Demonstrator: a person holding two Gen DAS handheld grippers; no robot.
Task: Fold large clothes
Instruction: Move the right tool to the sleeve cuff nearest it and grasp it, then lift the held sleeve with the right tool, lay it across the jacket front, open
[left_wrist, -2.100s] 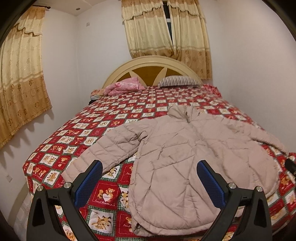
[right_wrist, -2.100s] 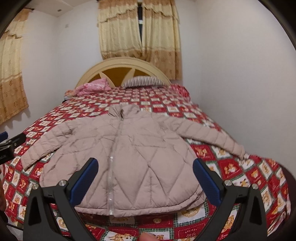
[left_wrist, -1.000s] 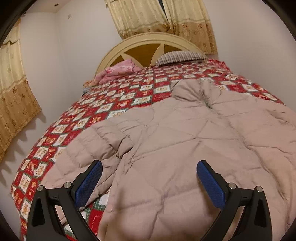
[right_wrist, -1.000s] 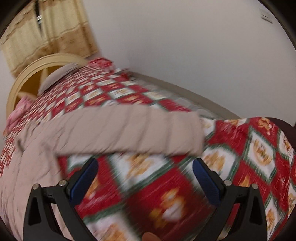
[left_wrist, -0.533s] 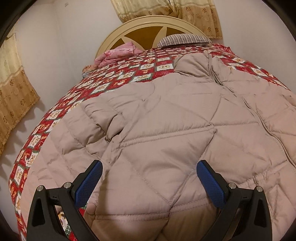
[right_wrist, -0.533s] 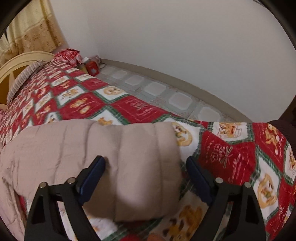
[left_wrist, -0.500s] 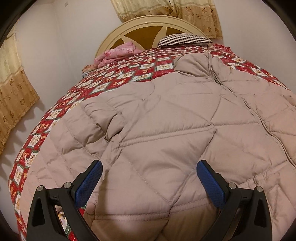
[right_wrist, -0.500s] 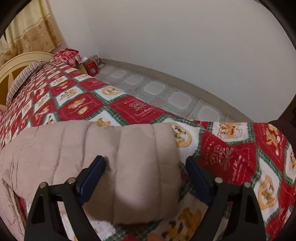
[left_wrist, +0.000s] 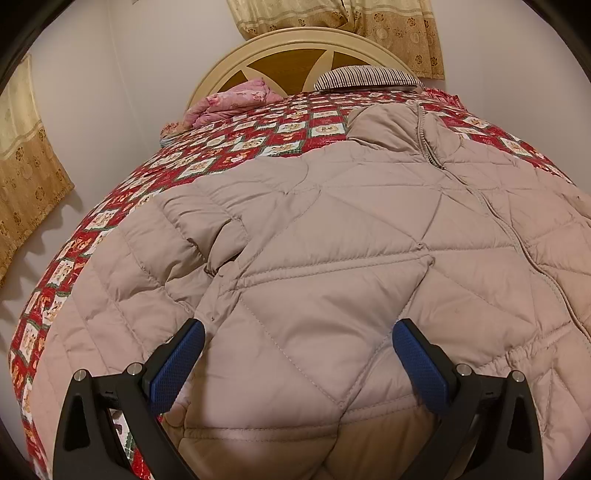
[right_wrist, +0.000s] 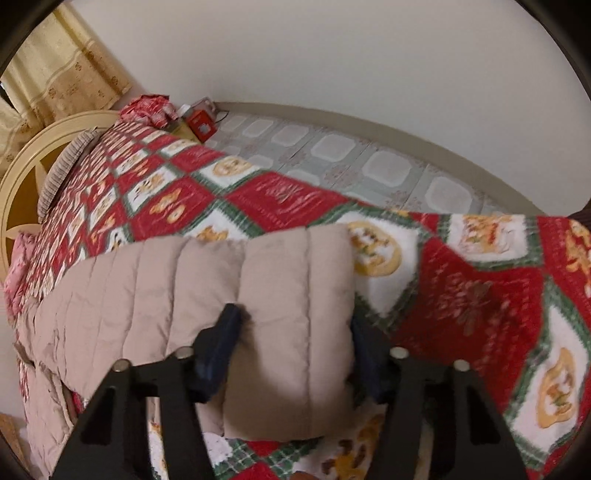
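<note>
Nearest to me, my right gripper (right_wrist: 291, 354) has just been closing its jaws, and the cuff end of the jacket's sleeve (right_wrist: 258, 302) sits between them; the left pad dents the padding and the right pad lies against the cuff's edge, so it is clamped on the sleeve. My left gripper (left_wrist: 297, 363) has its blue pads (left_wrist: 177, 369) spread wide over the hem of the beige quilted jacket (left_wrist: 332, 258), with nothing pinched between them.

The jacket lies flat, front up, on the red patchwork bedspread (left_wrist: 236, 147), its zip (left_wrist: 424, 140) running away from me toward the collar. Its other sleeve (left_wrist: 122, 280) stretches out toward the bedspread's left edge. Beyond the collar, at the far end of the bedspread, a folded pink blanket (left_wrist: 236, 101) and a striped pillow (left_wrist: 365, 75) rest against the cream headboard (left_wrist: 295, 44). Gold curtains (left_wrist: 340, 18) hang above the headboard. Past the bedspread's right side, patterned floor tiles (right_wrist: 332, 147) reach the wall, with a small red box (right_wrist: 201, 123) on them.
</note>
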